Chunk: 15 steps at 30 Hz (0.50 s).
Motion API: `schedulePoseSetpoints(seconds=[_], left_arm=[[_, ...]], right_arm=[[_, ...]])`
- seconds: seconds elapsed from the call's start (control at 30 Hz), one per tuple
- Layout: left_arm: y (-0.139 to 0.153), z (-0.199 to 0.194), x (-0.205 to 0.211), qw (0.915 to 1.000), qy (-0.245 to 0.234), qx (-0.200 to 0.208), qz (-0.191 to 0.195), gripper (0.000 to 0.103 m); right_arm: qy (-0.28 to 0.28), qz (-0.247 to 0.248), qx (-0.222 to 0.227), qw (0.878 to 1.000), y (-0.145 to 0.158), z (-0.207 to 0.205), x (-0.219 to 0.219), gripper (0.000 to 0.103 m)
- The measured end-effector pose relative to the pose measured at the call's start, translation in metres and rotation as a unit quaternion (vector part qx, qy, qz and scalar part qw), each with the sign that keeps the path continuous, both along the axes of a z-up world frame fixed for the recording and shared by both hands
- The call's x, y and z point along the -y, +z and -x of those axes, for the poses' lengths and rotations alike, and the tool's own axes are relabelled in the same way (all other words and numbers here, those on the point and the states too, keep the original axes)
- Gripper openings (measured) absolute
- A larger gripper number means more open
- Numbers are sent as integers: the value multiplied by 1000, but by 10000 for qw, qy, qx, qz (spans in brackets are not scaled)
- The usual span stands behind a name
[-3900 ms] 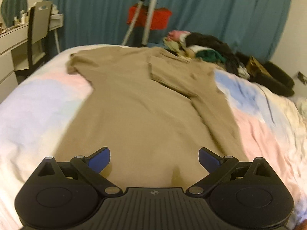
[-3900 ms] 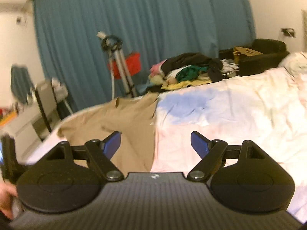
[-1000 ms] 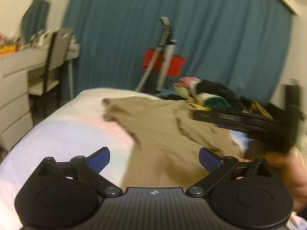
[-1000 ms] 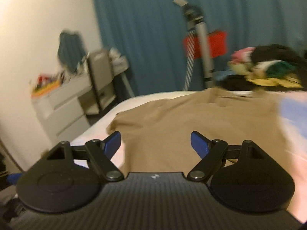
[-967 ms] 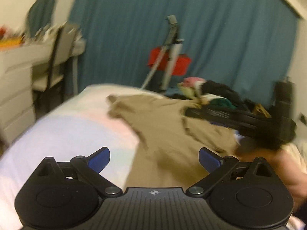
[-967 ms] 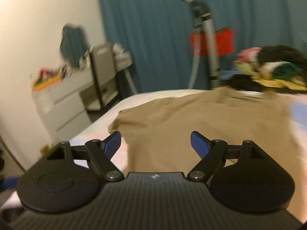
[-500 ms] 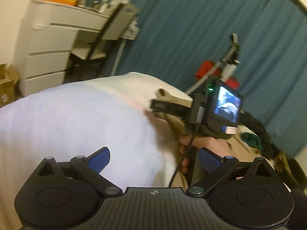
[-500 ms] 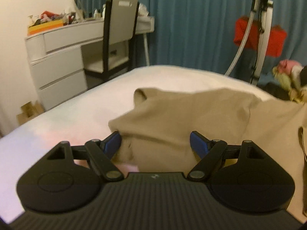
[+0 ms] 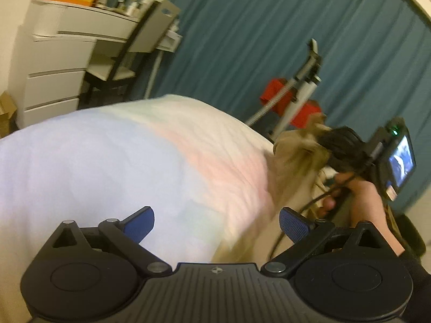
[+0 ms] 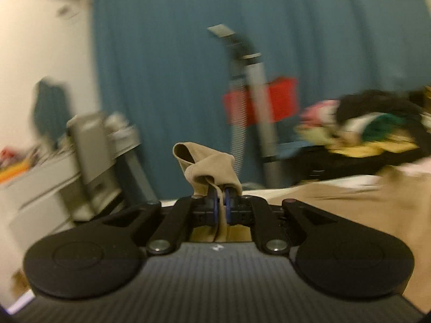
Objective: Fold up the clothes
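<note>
While pinched: tan garment (image 10: pixel 208 171), right gripper (image 10: pixel 221 206).

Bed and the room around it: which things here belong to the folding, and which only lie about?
Belongs to the job:
tan knit garment
right gripper, shut on it
left gripper, open
pastel quilt

Only lying about:
heap of mixed clothes
grey tripod
white drawer unit

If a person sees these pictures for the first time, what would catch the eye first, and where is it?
In the right wrist view, the right hand-held gripper is shut on a bunched piece of the tan garment, lifted at the picture's centre. In the left wrist view, the left hand-held gripper is open and empty above the pastel bedcover. Behind everything hangs the teal curtain.
</note>
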State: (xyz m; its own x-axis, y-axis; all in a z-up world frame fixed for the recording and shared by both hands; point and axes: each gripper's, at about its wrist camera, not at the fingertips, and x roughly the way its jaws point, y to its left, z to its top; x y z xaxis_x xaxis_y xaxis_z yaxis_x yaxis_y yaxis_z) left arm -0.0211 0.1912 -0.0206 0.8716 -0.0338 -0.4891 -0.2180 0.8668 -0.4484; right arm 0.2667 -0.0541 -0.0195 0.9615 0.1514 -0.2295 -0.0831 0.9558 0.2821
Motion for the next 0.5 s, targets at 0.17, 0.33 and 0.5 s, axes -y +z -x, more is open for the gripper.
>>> schedulePoseSetpoints(seconds=[0.17,0.33,0.5], left_arm=[[-11,-8,28,9986,-439,-212,-229,100],[-20,-27,42,9971,-623,-336,-266,100],[-23,-43,40,9961,-732,-370,-329,100]], right_arm=[[-932,-380,-716,9923,-44,-3,79,11],[-688,-581,-1251,9881,-59,-1,97,25],[-479,-827,-1231,9878,-41,27,104,80]])
